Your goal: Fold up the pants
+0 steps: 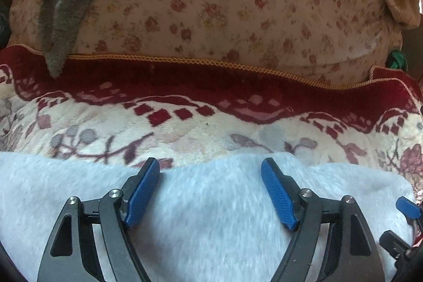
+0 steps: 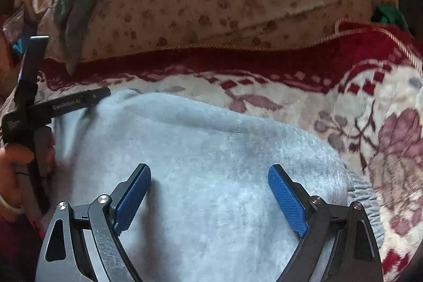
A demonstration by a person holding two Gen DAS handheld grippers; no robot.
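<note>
Two open claws, left claw [image 1: 210, 171] and right claw [image 2: 208, 176], hover over soft, limp grey fleece pants [image 2: 211, 149]; pinch the ribbed waistband [image 2: 367, 205].

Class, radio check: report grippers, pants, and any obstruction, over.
Left gripper open, right gripper open, both over pants. Pants bunched on blanket, ungripped. Nothing in the way.

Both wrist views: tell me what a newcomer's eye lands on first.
The pale grey pants fill the foreground, lying on a cream-and-red floral blanket. Blue-padded jaws of the left gripper and right gripper stand open over them. Behind lies a flowered quilt.
</note>
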